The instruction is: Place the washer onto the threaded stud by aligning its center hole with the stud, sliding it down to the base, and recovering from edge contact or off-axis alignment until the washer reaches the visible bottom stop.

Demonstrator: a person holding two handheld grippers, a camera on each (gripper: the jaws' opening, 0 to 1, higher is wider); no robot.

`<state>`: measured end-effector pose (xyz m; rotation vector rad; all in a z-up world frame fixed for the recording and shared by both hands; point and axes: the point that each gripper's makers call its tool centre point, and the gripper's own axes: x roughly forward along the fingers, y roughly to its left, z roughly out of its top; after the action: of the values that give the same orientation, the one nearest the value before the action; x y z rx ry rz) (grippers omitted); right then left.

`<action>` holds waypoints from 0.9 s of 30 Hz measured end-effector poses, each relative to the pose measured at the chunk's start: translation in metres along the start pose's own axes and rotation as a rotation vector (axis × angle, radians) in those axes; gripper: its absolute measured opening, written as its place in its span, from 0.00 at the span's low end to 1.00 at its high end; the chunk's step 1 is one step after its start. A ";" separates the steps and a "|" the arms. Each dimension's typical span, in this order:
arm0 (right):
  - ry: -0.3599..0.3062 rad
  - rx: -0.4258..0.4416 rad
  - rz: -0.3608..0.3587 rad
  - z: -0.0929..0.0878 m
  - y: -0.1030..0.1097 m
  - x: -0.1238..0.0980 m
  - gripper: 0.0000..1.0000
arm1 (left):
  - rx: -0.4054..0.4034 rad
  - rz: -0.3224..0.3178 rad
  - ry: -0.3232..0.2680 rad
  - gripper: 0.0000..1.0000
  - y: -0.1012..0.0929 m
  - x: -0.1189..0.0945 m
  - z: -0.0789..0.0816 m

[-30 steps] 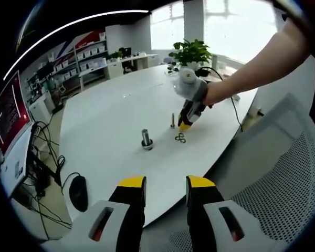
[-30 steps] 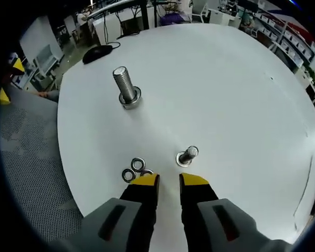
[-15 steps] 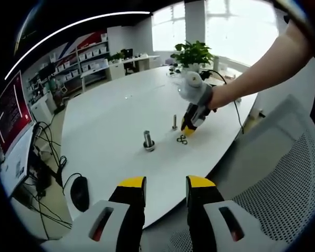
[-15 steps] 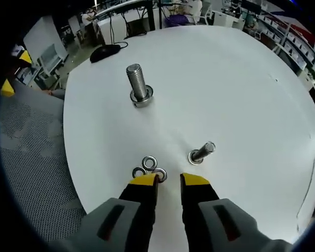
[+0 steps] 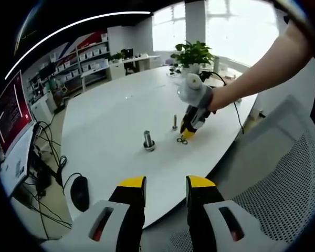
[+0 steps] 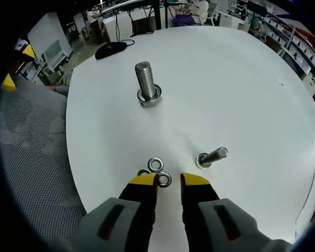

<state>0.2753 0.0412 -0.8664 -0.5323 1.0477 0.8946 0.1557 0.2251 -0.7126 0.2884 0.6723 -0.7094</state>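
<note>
On bench [image 6: 241, 94], right claw [image 6: 169, 181] had closed in on washers [image 6: 156, 164], jaws parted, ungripped; left claw [image 5: 165, 184] released, idle.

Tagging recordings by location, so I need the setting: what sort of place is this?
Probably an open-plan office or lab. A large white table stands among wall shelves with bins, a red monitor and a mesh office chair. A potted plant sits by bright windows.
</note>
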 end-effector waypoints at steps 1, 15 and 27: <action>0.002 -0.005 -0.001 -0.001 -0.001 0.000 0.20 | 0.000 0.000 -0.001 0.28 0.000 0.000 0.000; 0.017 -0.018 -0.007 -0.012 -0.006 -0.008 0.19 | 0.005 -0.008 -0.002 0.28 -0.001 0.000 0.001; 0.077 -0.158 0.047 -0.015 -0.003 -0.005 0.19 | 0.008 -0.014 -0.002 0.28 -0.003 0.000 0.000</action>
<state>0.2696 0.0265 -0.8679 -0.6810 1.0681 1.0103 0.1543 0.2229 -0.7126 0.2909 0.6705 -0.7258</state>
